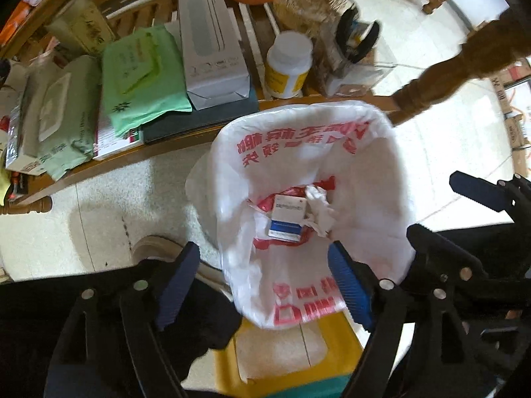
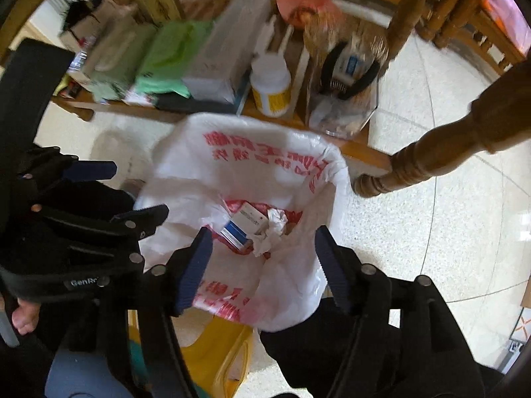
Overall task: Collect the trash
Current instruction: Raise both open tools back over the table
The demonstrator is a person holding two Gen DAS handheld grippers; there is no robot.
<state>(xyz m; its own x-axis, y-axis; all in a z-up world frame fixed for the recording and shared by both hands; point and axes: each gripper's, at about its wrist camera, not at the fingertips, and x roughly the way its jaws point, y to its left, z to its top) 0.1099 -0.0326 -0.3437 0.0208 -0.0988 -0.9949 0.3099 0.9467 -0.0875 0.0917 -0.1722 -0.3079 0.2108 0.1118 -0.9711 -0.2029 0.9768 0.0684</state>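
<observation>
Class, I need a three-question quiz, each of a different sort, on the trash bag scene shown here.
1. True or false: the white trash bag holds a small box.
2. What lies right of that box? A) crumpled tissue B) spoon C) sock
3. Fill in: both the left gripper and the right gripper are ____.

Key: 1 true; 2 A, crumpled tissue; 3 open, empty.

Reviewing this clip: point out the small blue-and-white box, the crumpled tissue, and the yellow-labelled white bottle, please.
small blue-and-white box (image 1: 286, 216): left wrist view, on its white top face, inside the bag.
crumpled tissue (image 1: 320, 210): left wrist view, middle of the wad.
yellow-labelled white bottle (image 1: 288, 66): left wrist view, on its body, just above the label.
</observation>
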